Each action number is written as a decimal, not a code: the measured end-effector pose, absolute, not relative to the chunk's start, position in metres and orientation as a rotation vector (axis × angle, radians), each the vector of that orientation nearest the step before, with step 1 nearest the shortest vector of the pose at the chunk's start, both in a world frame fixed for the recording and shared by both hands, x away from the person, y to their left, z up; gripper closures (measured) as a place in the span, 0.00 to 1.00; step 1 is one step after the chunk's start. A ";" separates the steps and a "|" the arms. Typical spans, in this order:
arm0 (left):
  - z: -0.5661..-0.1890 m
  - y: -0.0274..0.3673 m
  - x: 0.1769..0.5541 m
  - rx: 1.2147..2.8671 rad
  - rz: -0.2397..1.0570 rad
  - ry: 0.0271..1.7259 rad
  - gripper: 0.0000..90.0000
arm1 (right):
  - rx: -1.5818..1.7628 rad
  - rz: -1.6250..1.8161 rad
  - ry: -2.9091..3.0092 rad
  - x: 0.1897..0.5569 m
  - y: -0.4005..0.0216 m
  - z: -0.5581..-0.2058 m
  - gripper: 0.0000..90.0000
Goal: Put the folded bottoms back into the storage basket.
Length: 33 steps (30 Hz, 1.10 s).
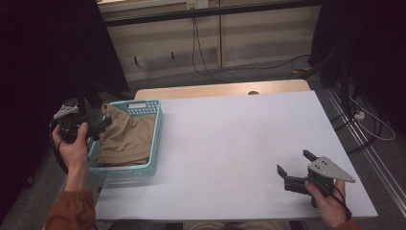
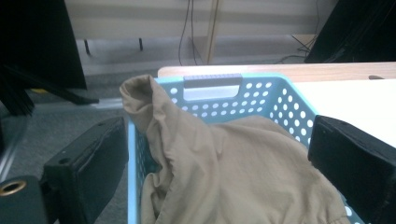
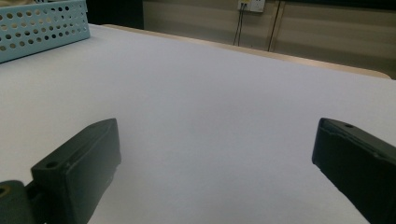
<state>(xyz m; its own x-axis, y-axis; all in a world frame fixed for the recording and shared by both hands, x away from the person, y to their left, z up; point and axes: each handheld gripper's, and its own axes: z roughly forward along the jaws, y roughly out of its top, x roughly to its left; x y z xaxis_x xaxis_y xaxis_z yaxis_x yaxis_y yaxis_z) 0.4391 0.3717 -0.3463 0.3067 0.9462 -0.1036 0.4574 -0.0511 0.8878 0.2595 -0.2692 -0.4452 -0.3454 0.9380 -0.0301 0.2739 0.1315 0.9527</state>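
Cloth sits in basket straight ahead of left gripper's released jaws; right gripper, also released, is far off.

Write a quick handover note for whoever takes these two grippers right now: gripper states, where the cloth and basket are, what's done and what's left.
Left gripper: open, nothing held, at the left rim of the blue basket.
Right gripper: open, nothing held, over bare white table at the near right.
Tan garment: bunched inside the basket, one fold raised over the far left corner.
Done: the garment appears to be in the basket and released.
Left: probably tuck that raised fold down.
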 end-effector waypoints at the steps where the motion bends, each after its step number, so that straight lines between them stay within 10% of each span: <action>1: -0.344 0.372 0.437 1.658 0.670 1.289 0.06 | 1.176 1.240 1.729 0.260 -0.269 -0.445 0.02; 33: -0.325 0.332 0.365 1.639 0.744 1.160 0.06 | 1.142 1.275 1.732 0.266 -0.263 -0.443 0.02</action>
